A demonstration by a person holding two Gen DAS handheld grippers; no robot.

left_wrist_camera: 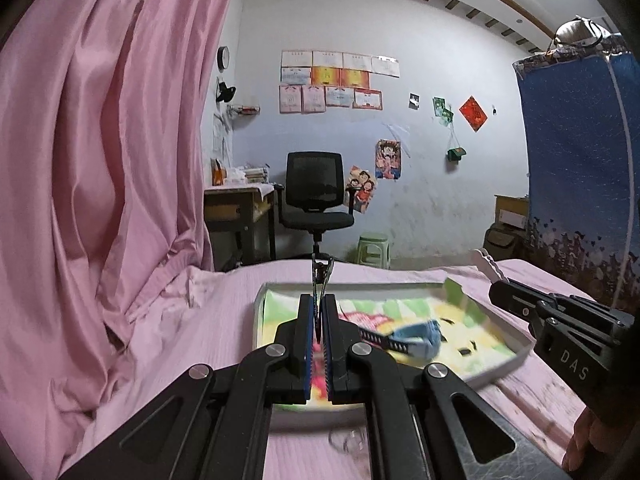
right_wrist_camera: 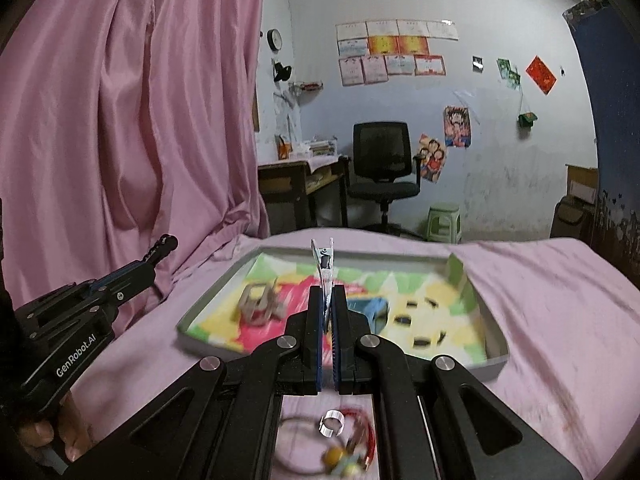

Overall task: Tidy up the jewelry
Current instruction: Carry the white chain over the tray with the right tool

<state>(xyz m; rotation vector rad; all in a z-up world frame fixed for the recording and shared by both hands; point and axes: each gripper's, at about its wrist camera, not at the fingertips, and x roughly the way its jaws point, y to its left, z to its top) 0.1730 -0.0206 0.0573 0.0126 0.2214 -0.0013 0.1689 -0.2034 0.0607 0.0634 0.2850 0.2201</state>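
Note:
My left gripper (left_wrist_camera: 319, 305) is shut on a dark metal hair clip (left_wrist_camera: 322, 274) that sticks up past its tips; from the right wrist view this gripper (right_wrist_camera: 165, 245) comes in from the left. My right gripper (right_wrist_camera: 328, 293) is shut on a silver-white hair clip (right_wrist_camera: 323, 262); in the left wrist view it (left_wrist_camera: 498, 285) reaches in from the right with the white clip (left_wrist_camera: 486, 262) at its tip. Both hover over a white tray (right_wrist_camera: 494, 354) with a colourful lining. The tray holds a grey claw clip (right_wrist_camera: 260, 307), a blue band (right_wrist_camera: 376, 312) and small black pieces (right_wrist_camera: 420, 340).
The tray lies on a pink bedsheet (right_wrist_camera: 560, 320). Nearer me on the sheet are a clear ring (right_wrist_camera: 332, 424), a red cord bracelet (right_wrist_camera: 370, 436) and beads (right_wrist_camera: 340, 460). A pink curtain (right_wrist_camera: 120, 120) hangs at the left. A desk, a black office chair (right_wrist_camera: 382, 160) and a green stool stand beyond the bed.

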